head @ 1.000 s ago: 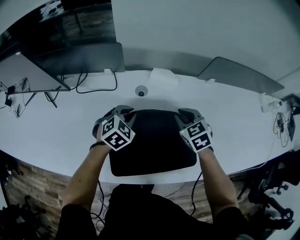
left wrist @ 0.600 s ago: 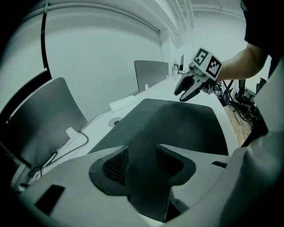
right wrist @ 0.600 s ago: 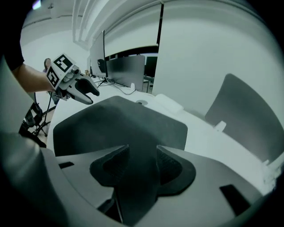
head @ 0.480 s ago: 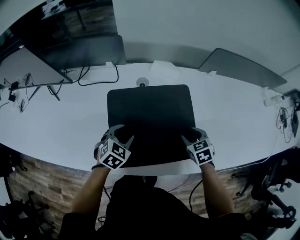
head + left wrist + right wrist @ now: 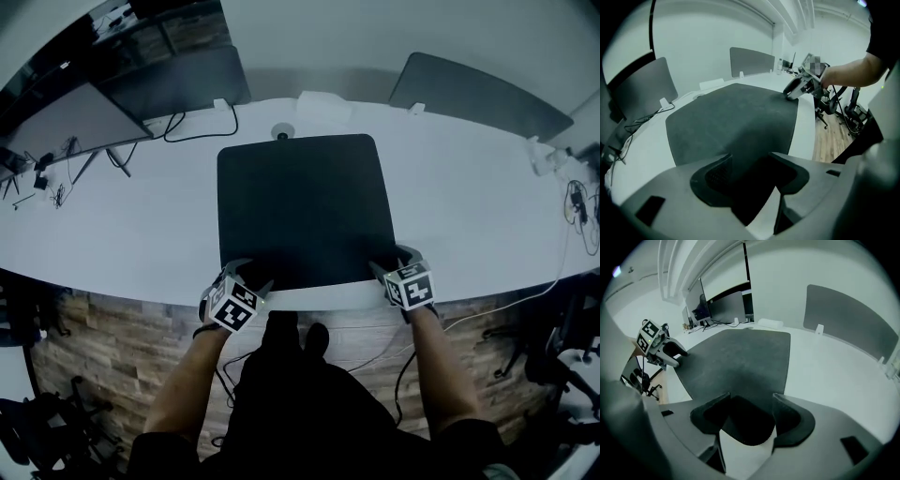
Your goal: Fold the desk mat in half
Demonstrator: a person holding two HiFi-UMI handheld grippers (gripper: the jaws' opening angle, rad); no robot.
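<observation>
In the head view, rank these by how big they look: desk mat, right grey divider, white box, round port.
1. desk mat
2. grey divider, farther off, so its true size is unsure
3. white box
4. round port

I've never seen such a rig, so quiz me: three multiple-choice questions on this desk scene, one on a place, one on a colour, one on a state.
1. Where on the desk mat are the left gripper and right gripper? A. far corners B. near corners C. middle
2. The mat's colour? A. near black B. white C. red
3. How does the mat lie? A. folded B. rolled C. flat
B: each gripper has a near corner between jaws that have just been opening. A: dark against the white desk. C: no fold shows.
</observation>
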